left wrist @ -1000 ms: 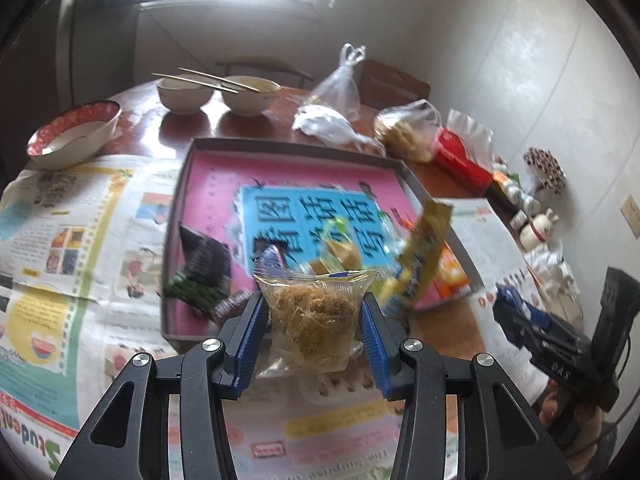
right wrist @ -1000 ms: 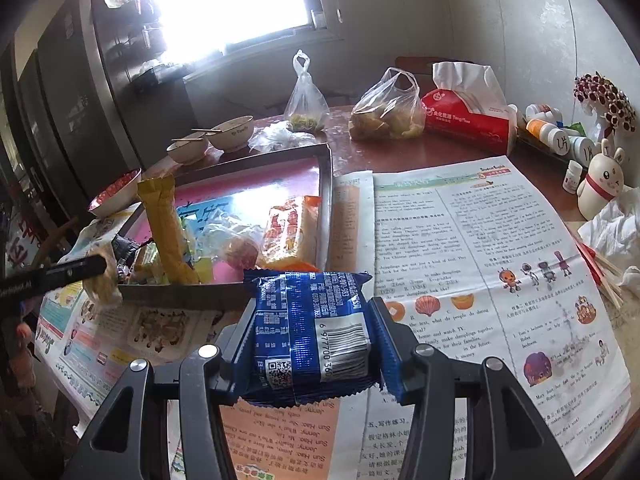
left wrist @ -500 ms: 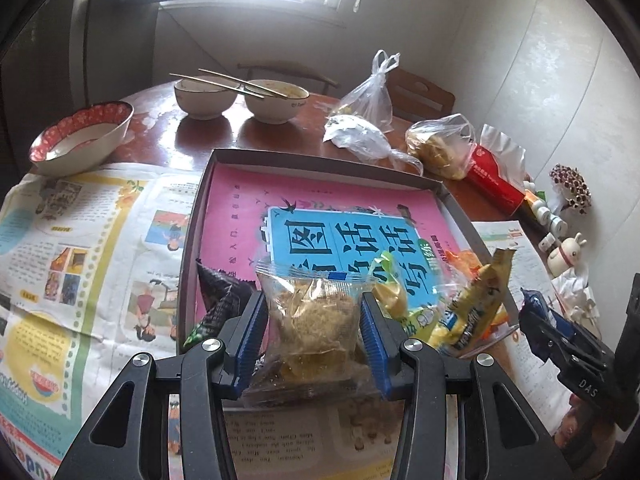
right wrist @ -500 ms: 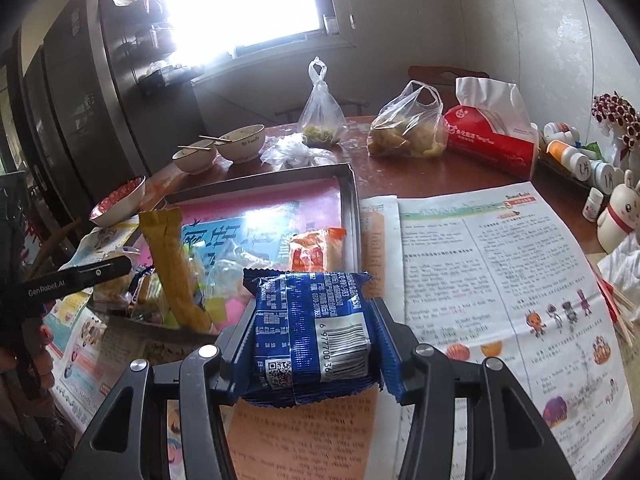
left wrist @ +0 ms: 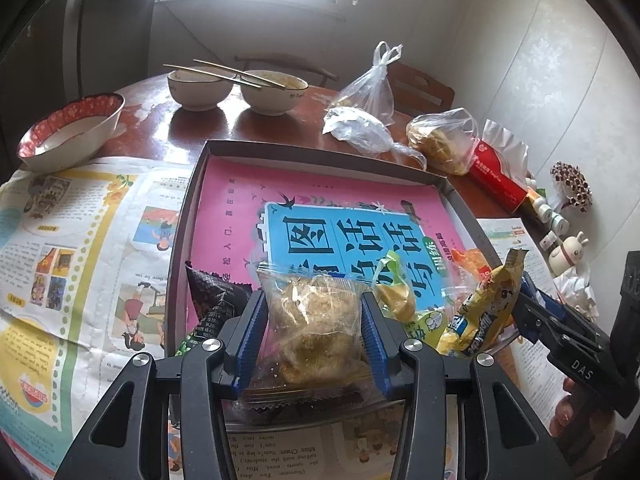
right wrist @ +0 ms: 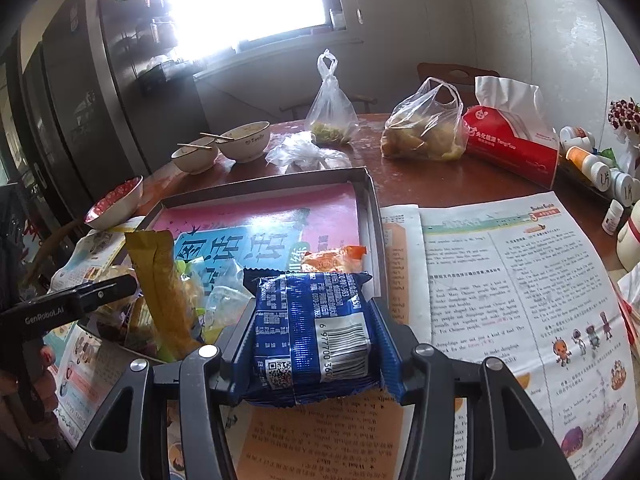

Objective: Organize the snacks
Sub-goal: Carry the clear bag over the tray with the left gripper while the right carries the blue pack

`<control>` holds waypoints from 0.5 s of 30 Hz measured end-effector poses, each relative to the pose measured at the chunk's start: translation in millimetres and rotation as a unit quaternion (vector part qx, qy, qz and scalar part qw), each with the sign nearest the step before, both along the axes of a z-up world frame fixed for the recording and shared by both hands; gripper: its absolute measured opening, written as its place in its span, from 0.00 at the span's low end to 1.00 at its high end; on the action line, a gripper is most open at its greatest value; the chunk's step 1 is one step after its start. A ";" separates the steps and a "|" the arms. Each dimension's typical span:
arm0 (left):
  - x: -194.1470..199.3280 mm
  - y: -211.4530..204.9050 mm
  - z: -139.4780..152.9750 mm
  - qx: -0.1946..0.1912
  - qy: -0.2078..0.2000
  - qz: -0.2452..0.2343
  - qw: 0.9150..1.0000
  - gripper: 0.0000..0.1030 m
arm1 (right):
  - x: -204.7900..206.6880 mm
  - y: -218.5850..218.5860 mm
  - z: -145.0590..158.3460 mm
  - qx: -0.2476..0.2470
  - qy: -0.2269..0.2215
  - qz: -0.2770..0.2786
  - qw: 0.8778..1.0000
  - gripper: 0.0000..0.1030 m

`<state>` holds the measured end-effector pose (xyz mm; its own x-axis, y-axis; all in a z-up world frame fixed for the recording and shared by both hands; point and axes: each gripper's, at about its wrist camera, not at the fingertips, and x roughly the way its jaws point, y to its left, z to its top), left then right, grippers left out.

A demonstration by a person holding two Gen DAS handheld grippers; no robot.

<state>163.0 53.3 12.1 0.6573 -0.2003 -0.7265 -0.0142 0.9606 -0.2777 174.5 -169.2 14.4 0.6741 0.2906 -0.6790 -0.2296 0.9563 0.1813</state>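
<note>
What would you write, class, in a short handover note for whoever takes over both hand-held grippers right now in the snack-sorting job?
Left hand-held gripper: shut on a clear packet of crumbly snack.
Right hand-held gripper: shut on a blue foil packet.
Tray: lined with a pink book; a black packet, a yellow packet and an orange packet sit bunched at its near end.
Done: several snacks in the tray.
Left: place both held packets, probably in the tray, and tidy the pile.

Glossy wood table (right wrist: 440, 184), prob. metal tray (left wrist: 188, 216)
</note>
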 end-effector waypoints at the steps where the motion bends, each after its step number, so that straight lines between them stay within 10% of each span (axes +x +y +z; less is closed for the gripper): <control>1: -0.1 0.0 -0.3 0.001 -0.001 0.000 1.000 0.47 | 0.9 0.5 -0.2 0.000 0.000 0.000 1.000 0.51; 15: -2.7 -0.2 -1.1 0.004 -0.005 -0.005 1.000 0.47 | 10.1 8.5 5.5 -0.002 -0.004 0.005 1.000 0.51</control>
<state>160.2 53.1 11.0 0.6621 -0.2022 -0.7216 -0.0015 0.9626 -0.2710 184.5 -160.7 19.8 0.6770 0.2946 -0.6744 -0.2404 0.9546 0.1757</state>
